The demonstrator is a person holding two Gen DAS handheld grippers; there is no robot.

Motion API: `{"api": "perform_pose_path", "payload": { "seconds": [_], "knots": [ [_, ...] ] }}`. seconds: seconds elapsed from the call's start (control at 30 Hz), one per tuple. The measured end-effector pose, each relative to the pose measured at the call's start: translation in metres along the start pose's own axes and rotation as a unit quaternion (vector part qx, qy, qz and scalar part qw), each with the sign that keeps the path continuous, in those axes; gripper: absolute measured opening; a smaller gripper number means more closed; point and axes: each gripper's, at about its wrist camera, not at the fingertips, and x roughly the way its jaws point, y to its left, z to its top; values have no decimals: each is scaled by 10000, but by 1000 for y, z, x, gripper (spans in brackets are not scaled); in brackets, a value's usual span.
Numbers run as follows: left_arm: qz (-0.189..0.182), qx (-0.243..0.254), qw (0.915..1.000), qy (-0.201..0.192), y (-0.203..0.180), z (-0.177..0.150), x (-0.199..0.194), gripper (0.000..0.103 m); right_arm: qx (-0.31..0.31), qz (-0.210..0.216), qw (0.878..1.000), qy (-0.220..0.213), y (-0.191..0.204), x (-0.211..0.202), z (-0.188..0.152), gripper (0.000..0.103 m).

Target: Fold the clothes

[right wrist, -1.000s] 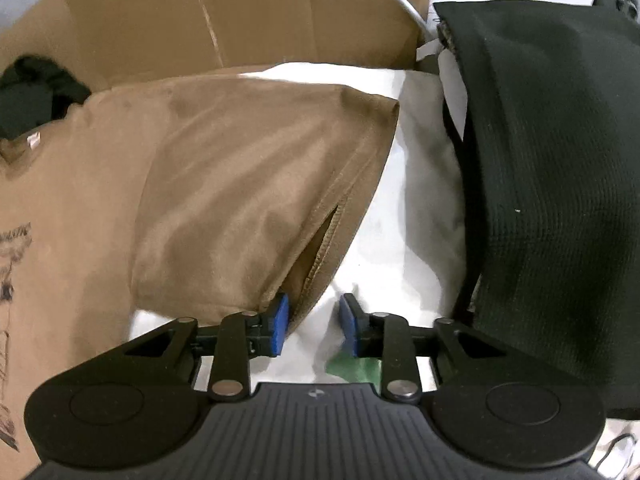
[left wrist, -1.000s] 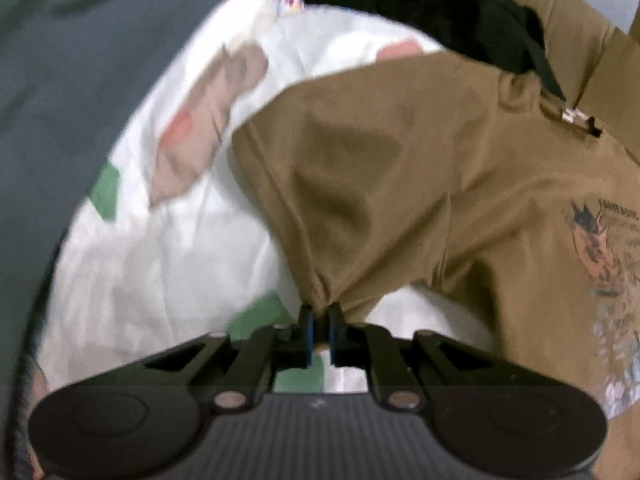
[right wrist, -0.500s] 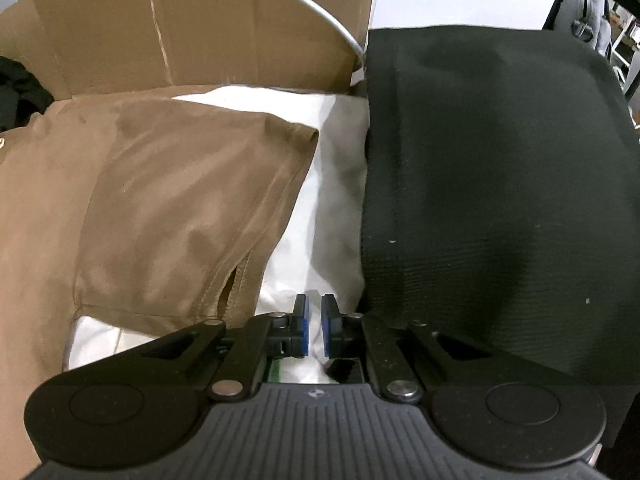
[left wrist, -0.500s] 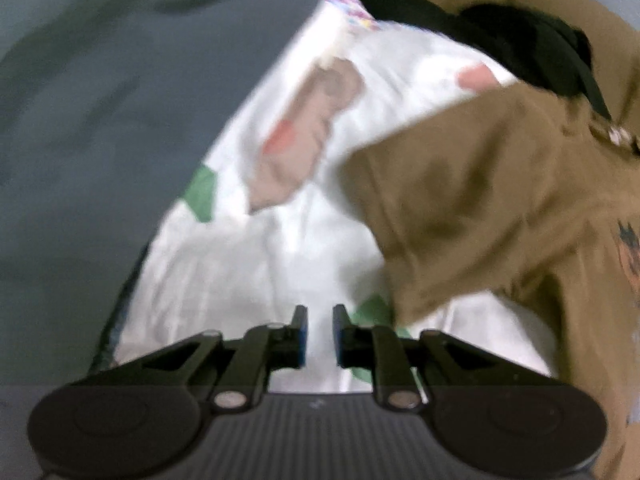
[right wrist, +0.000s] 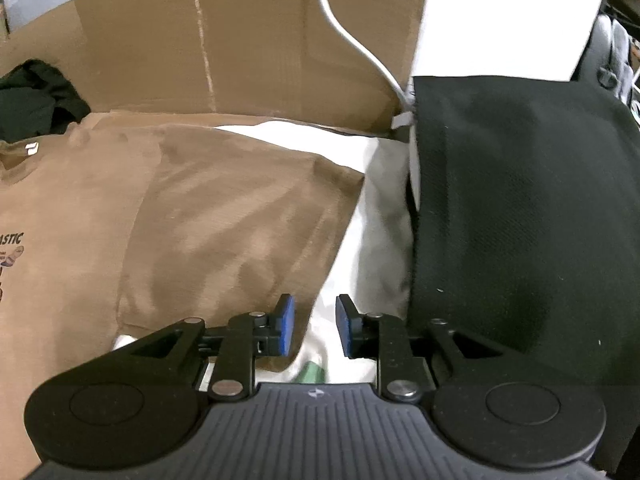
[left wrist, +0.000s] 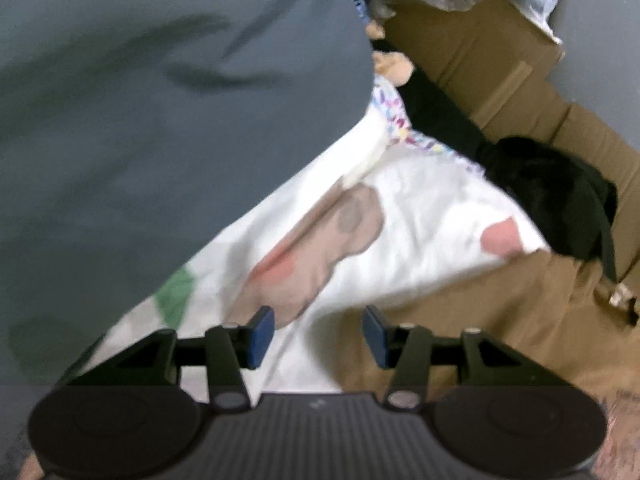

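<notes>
A brown T-shirt (right wrist: 100, 216) with a chest print lies flat on a white patterned sheet (right wrist: 376, 216); its sleeve spreads toward the right gripper. In the left wrist view the same brown T-shirt (left wrist: 480, 320) fills the lower right over the sheet (left wrist: 420, 240). My left gripper (left wrist: 315, 334) hovers over the sheet at the shirt's edge, its jaws opening, with nothing between them. My right gripper (right wrist: 315, 326) sits at the sleeve's lower corner, its jaws opening, with only sheet showing in the gap.
A grey-blue fabric mass (left wrist: 160, 140) fills the left of the left wrist view. A black garment (right wrist: 520, 220) lies right of the sheet. A cardboard box wall (right wrist: 240, 40) stands behind, with another black garment (left wrist: 560, 200) at its foot.
The left gripper let go of the brown shirt, opened and drew away to the left. The right gripper closed, then opened again, staying near the sleeve corner.
</notes>
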Motion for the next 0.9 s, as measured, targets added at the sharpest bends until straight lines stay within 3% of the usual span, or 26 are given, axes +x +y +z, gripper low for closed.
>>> {"api": "perform_pose_path", "payload": {
  "seconds": [0.17, 0.23, 0.27, 0.3, 0.37, 0.63, 0.9],
  "knots": [
    [-126, 379, 9986, -348, -24, 0, 12, 58, -83, -45, 9999, 54, 8, 3, 0, 26],
    [-158, 478, 9983, -280, -31, -3, 21, 57, -115, -47, 9999, 68, 11, 2, -1, 26],
    [-179, 571, 9981, -128, -36, -8, 27, 50, -130, -48, 9999, 73, 12, 2, -2, 26],
    [-203, 668, 9976, 36, -41, -13, 33, 29, -151, -47, 9998, 79, 13, 2, -2, 26],
    [-409, 777, 9959, 222, -47, -22, 37, 12, -214, -54, 9997, 95, 17, 2, -4, 26],
    [-626, 1355, 9871, 583, -60, -60, 26, 15, -212, 7, 9997, 90, 22, -1, -2, 26],
    [-473, 1476, 9872, 375, -44, -47, 6, 21, -176, 136, 9997, 87, 30, -1, -5, 26]
  ]
}}
